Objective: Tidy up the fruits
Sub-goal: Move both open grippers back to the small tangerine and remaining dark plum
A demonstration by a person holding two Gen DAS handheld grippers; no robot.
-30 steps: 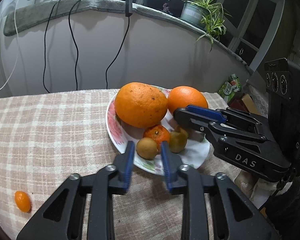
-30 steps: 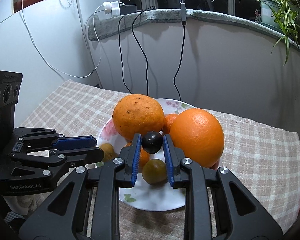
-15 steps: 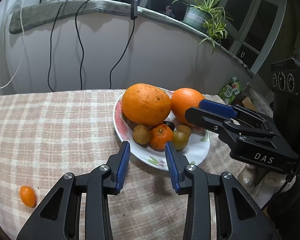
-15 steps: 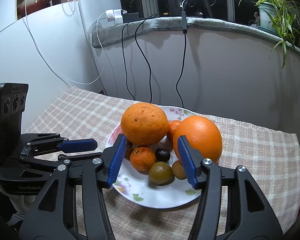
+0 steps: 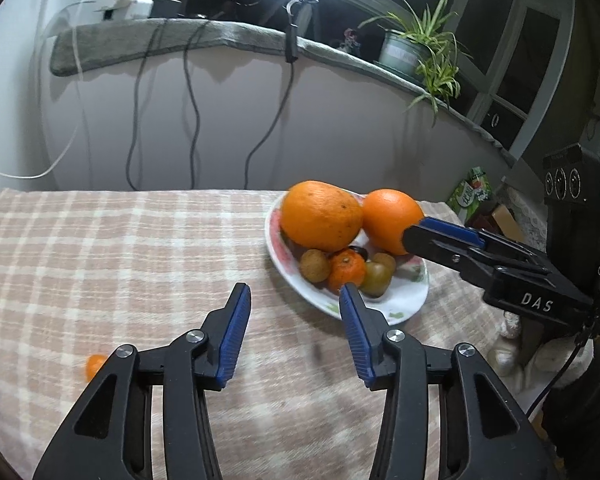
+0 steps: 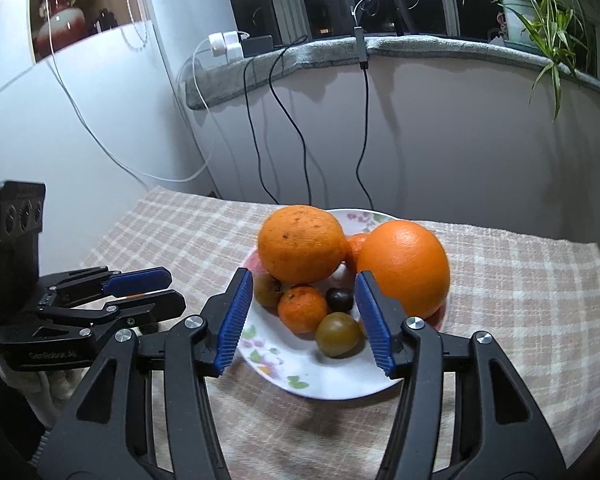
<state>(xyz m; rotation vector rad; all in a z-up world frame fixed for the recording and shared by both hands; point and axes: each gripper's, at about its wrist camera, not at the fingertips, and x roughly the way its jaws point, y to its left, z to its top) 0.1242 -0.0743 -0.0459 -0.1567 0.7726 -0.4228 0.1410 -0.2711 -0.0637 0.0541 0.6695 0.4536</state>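
Two big oranges crowd the far side of the plate [image 5: 404,304] in the left wrist view, the rougher orange [image 5: 320,216] leaning against the smoother orange [image 5: 390,216], with the small fruits tucked in front where the dish dips: a brown kiwi [image 5: 314,266], a mandarin [image 5: 346,272] and a greenish fruit [image 5: 376,278]. The plate sits toward the table's right edge. One stray kumquat [image 5: 94,366] lies alone on the checked cloth [image 5: 120,260] near the front left edge, well apart from the plate, likely the last piece to gather. The left gripper [image 5: 294,314] hangs over bare cloth, its jaws opening with nothing between them.

From the right wrist view, the right gripper [image 6: 304,300] hovers at the plate's near rim, fingers spread and empty, framing the mandarin and a dark, grape-like fruit [image 6: 339,298], though what it is I can't tell for sure. Behind the table, cables [image 6: 276,120] hang down a pale wall from a grey padded ledge [image 6: 420,50] carrying a potted plant [image 6: 528,8] under dark windows.
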